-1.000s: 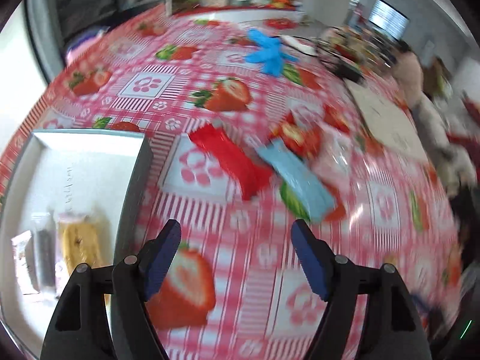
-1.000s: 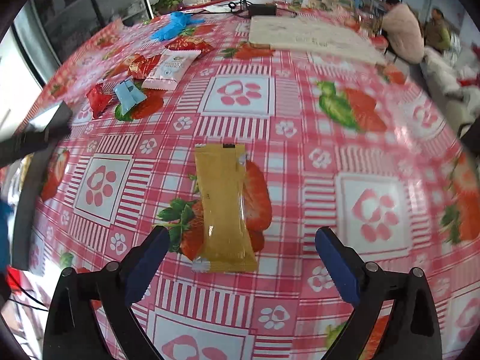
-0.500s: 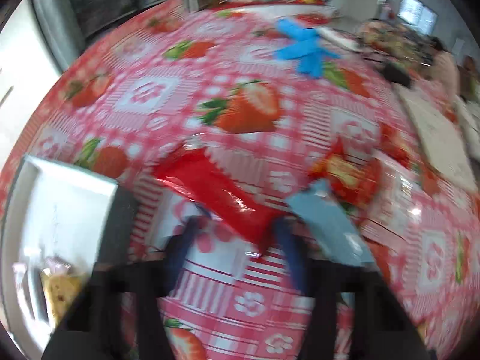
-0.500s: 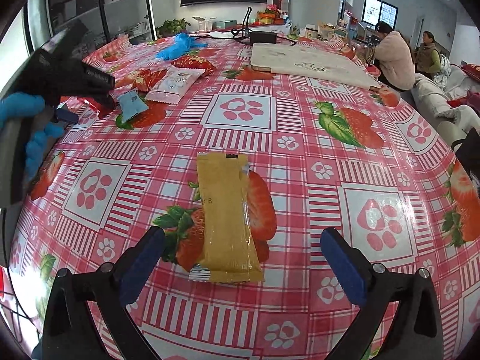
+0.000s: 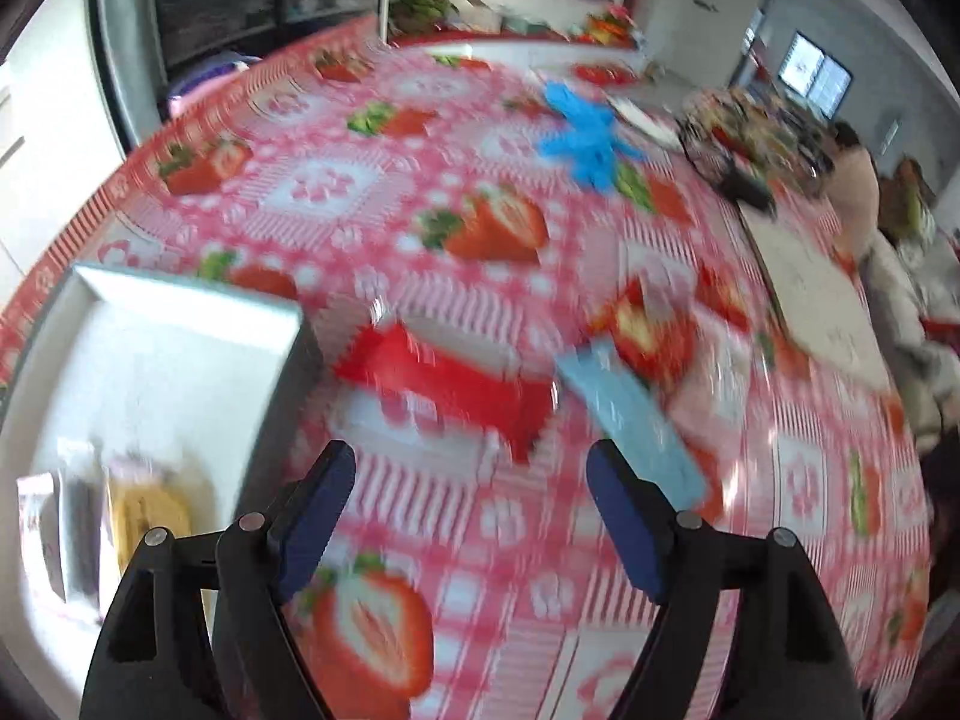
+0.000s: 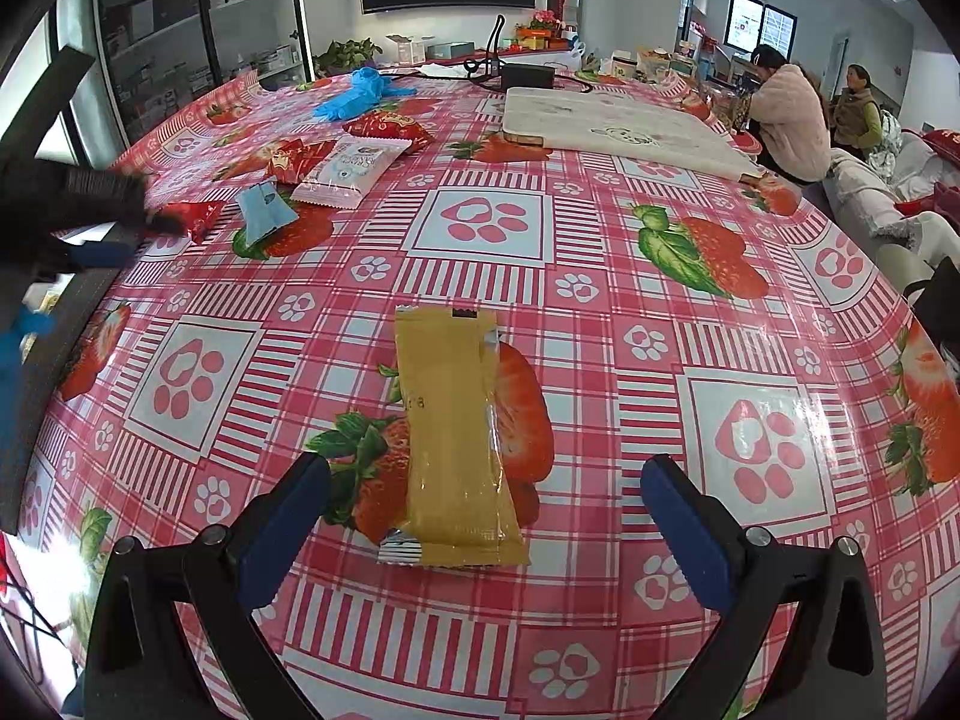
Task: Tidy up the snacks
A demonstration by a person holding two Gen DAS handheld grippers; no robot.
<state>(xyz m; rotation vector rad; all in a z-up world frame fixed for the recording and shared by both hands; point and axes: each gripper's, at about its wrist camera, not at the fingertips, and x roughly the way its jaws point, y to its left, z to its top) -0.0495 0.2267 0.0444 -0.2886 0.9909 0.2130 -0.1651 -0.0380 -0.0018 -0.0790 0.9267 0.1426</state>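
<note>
Snacks lie scattered beside the white tray (image 5: 180, 312) — the red packet (image 5: 444, 384) sits just ahead of the left gripper (image 5: 468, 480), whose empty jaws are opening to take it; the right gripper (image 6: 480, 492) hangs wide open, holding nothing, over the yellow packet (image 6: 456, 438).

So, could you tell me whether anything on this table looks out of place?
Blue gloves lie heaped on the tablecloth beyond the snack packets. They are not snacks, so they look stray.

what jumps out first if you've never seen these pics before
The loud strawberry tablecloth fills both views. A yellow snack packet lies on it between the open fingers of the right tool. In the blurred left view, a red packet lies just ahead of the opening left tool, beside a white tray.
</note>
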